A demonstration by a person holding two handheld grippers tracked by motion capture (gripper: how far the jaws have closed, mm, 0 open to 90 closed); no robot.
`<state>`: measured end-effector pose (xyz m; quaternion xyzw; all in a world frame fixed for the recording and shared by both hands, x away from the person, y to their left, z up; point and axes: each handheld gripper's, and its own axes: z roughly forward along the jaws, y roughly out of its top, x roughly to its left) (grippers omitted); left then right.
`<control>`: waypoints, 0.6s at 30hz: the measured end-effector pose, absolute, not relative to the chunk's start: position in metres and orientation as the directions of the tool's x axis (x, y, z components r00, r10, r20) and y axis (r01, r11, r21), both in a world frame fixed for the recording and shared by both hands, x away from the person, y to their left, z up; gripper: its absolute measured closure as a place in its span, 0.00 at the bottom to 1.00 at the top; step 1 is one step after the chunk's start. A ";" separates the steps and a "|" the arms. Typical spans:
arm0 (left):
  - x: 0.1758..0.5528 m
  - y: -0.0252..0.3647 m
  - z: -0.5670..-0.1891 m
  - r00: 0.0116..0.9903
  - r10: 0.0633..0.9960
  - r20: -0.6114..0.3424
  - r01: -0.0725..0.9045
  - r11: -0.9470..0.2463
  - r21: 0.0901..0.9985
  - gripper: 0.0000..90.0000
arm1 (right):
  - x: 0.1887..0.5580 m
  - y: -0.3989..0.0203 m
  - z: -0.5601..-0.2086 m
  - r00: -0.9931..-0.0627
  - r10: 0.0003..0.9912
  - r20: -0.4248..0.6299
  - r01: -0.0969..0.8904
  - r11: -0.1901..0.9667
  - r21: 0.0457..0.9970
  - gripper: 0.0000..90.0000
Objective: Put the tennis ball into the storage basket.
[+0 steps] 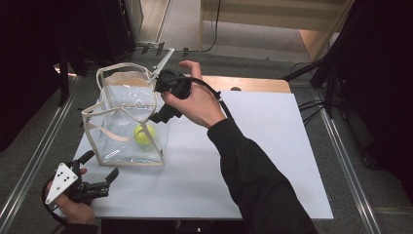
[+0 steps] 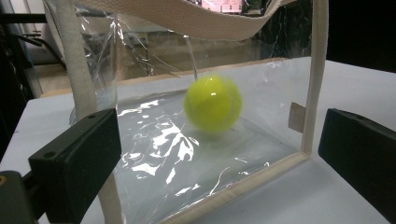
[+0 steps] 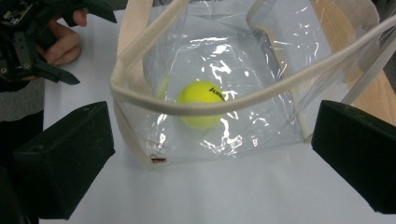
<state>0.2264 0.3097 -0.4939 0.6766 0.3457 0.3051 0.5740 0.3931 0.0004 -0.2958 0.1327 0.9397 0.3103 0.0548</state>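
- Two black two-jaw grippers work at a white table top [image 1: 253,161], one in each of the person's hands.
- Inside a clear plastic tote bag with cream fabric edging and handles [image 1: 127,127] lies a yellow-green tennis ball [image 1: 144,134], resting on the bag's floor near its right-hand wall in the high view.
- The bag stands upright on the left part of the table, its mouth open upward and its handles arching above it.
- The right gripper [image 1: 164,111] hangs above the bag's right edge, pointing down toward it; its jaws are spread wide with nothing between the pads, and in the right gripper view the ball [image 3: 201,103] shows below, under one cream handle.
- The left gripper [image 1: 104,176] rests at the near left corner of the table, just beside the bag's front wall, its jaws apart and gripping nothing.
- Seen from the left gripper view, the ball [image 2: 213,103] sits behind the clear wall, slightly blurred.
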 end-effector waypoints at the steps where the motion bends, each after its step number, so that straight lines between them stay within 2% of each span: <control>1: 0.226 0.310 -0.494 0.575 0.818 0.015 0.117 -0.101 0.988 0.00 | 0.393 -0.002 -0.297 -0.960 0.280 -0.017 0.215 0.772 0.598 0.00; 18: 0.226 0.309 -0.494 0.578 0.816 0.023 0.113 -0.108 0.988 0.00 | 0.378 -0.024 -0.326 -0.950 0.311 -0.015 0.231 0.738 0.634 0.00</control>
